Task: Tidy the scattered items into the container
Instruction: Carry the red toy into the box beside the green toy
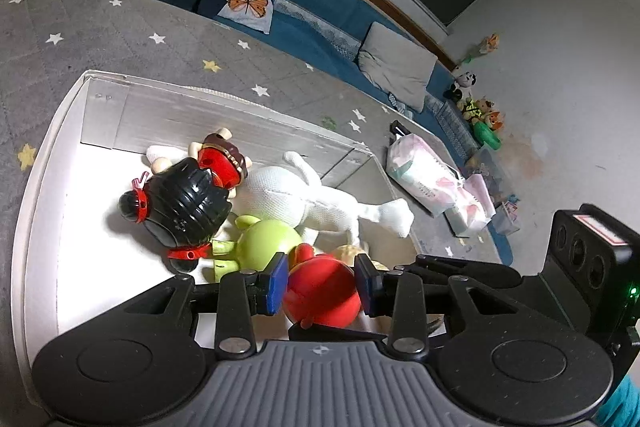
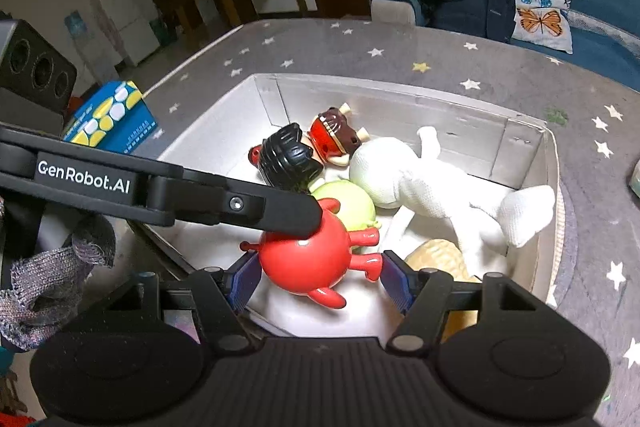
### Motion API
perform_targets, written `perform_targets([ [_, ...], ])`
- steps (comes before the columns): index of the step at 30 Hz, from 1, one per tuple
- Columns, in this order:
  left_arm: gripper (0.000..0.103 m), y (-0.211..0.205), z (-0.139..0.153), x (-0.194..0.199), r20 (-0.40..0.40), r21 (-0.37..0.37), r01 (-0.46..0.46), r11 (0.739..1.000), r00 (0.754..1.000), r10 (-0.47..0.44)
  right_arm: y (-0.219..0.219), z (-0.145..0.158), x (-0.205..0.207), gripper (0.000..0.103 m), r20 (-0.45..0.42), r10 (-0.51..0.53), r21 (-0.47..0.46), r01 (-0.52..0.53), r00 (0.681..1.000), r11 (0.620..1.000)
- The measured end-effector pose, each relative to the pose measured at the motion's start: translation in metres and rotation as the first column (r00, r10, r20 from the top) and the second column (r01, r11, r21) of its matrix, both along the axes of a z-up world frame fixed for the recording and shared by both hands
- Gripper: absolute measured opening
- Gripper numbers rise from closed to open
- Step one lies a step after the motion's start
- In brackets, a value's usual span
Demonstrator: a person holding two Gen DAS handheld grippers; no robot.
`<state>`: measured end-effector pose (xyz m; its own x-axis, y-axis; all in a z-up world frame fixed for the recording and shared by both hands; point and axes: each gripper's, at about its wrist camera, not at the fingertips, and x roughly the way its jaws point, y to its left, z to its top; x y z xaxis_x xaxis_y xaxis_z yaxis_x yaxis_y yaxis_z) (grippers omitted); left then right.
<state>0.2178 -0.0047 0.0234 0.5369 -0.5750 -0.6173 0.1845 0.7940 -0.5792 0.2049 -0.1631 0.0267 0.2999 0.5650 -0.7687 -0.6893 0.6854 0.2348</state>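
Glossy red toy (image 1: 320,287) pinched over the white box (image 1: 44,163)

Round, shiny, with stubby limbs; left gripper (image 1: 323,285) pads clamp its sides, right gripper (image 2: 316,277) spread around it; green toy (image 1: 268,243) at ten o'clock.

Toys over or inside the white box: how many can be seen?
6, maybe more hidden. Red toy in the left gripper; green toy beside it; black-haired figure; brown-and-red figure; white plush; tan toy partly hidden.
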Motion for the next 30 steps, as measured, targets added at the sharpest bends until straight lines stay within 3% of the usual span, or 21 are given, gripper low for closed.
perform_targets([
  [7,0.038,-0.007,-0.006,-0.001,0.009,0.048,0.013,0.999,1.0,-0.014,0.011,-0.008,0.003,0.066,-0.009,0.032,-0.059,-0.032,0.999,0.998],
  [30,0.039,-0.002,-0.007,-0.004,0.01,0.058,0.009,0.998,1.0,-0.01,0.005,-0.014,0.011,0.067,-0.128,-0.011,0.0,0.011,0.992,1.0],
])
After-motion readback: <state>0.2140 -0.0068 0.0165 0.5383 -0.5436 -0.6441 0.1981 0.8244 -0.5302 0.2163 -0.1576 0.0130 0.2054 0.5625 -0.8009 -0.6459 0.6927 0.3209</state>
